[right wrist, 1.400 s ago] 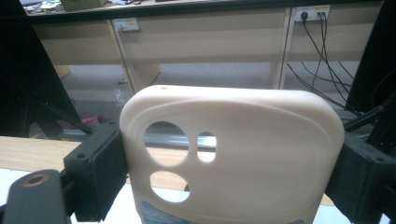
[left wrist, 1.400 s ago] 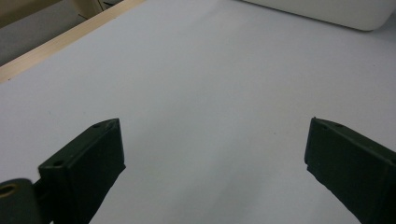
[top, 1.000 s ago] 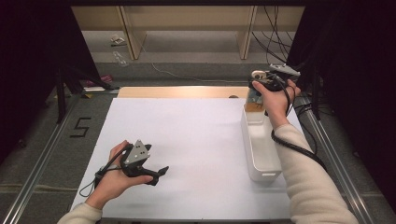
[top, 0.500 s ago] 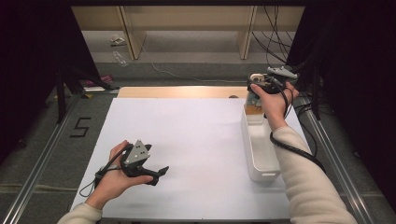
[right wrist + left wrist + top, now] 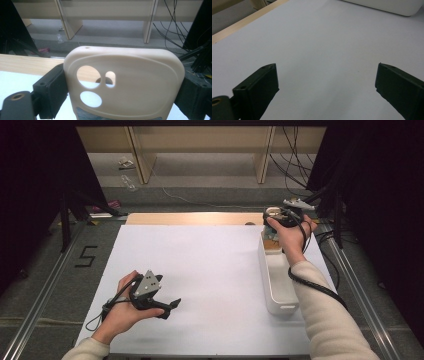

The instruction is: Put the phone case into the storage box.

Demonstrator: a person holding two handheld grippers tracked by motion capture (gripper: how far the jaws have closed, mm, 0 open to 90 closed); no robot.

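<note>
A cream phone case (image 5: 130,85) with round camera cut-outs stands upright between the jaws of my right gripper (image 5: 122,82), which is shut on its two sides. From above, my right gripper (image 5: 274,216) hangs over the far end of a long white tray (image 5: 263,270) at the table's right side. Something tan (image 5: 271,243) lies in the tray's far end, too small to make out. My left gripper (image 5: 171,308) rests low on the white table sheet (image 5: 210,270) at the near left. Its jaws stand wide open over the bare sheet (image 5: 327,50), holding nothing.
A wooden strip (image 5: 190,218) borders the sheet's far edge. Beyond it are pale shelf legs (image 5: 70,27) and a grey floor with litter. Black cables (image 5: 295,165) hang at the back right. Metal rails (image 5: 45,290) run along both sides of the table. The tray's corner (image 5: 387,6) shows ahead of the left gripper.
My right hand has edged slightly left and nearer with the phone case still gripped. The left hand and its gripper have stayed where they were.
</note>
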